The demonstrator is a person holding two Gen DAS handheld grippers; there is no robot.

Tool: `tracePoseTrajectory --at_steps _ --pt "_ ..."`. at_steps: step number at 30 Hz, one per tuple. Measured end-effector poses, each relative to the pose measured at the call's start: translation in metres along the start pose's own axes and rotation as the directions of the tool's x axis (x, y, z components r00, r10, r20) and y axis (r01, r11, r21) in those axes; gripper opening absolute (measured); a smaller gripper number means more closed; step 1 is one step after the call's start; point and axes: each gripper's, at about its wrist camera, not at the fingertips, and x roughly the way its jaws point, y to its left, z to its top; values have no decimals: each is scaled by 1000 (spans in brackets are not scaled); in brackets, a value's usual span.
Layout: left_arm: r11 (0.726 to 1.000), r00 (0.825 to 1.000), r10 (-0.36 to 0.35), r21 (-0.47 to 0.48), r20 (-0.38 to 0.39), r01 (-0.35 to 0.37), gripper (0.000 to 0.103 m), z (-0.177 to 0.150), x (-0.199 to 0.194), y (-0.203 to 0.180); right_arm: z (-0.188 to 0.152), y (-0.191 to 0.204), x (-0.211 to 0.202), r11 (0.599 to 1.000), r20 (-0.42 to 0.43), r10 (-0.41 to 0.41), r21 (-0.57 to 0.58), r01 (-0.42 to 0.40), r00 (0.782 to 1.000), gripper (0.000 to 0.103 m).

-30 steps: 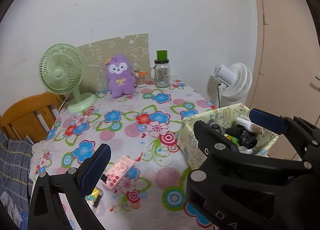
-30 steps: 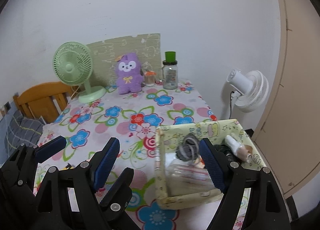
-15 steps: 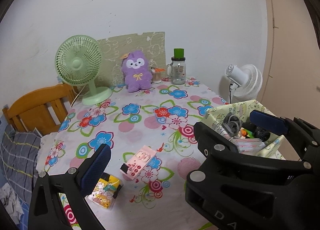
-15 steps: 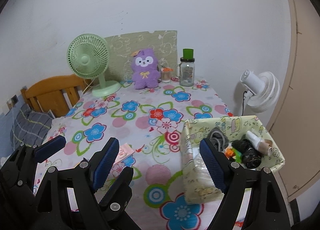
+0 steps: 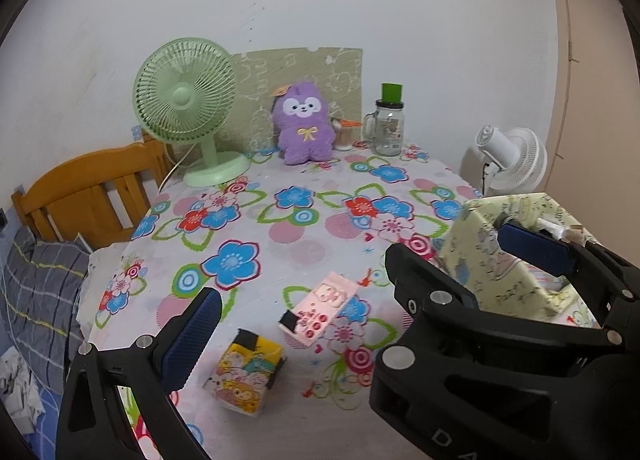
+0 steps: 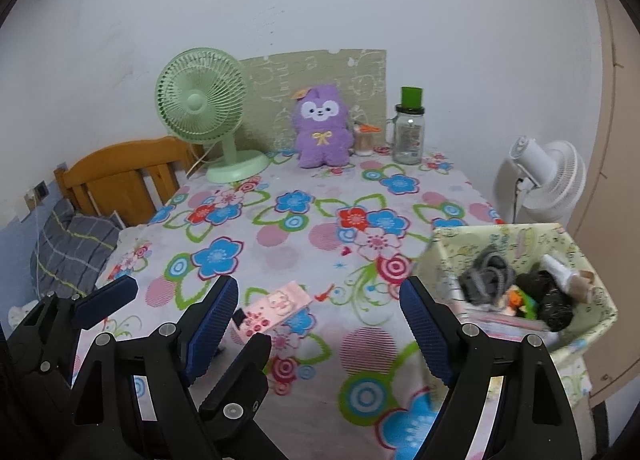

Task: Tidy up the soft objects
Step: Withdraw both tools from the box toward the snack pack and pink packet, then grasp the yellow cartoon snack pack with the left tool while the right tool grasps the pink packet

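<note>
You hover both the left gripper (image 5: 356,284) and right gripper (image 6: 320,320) spread and empty, seemingly choosing a target, while the purple plush (image 6: 322,127) sits at the tabletop's (image 6: 280,252) far edge; next, reach forward for it.

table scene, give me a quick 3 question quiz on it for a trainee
1. True or false: the purple plush toy lies inside the fabric bin.
2. Multiple choice: what stands directly left of the plush at the back of the table? A) green desk fan B) glass jar with the green lid C) white fan
3. Fill in: the left gripper and the right gripper both hold ____.

Key:
1. False; it sits upright at the far edge of the table, against the wall panel.
2. A
3. Nothing; the jaws of both stand open and empty.
</note>
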Motion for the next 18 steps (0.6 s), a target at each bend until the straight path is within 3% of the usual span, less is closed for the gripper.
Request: tracePoseTrajectory --at_steps 7,18 --pt "1000 999 27 -9 -35 -27 103 -7 16 19 -6 17 25 999 -44 45 6 -44 998 85" --pt "998 990 62 -19 -125 -64 103 -22 59 43 -18 32 71 999 -122 31 -19 -34 992 85"
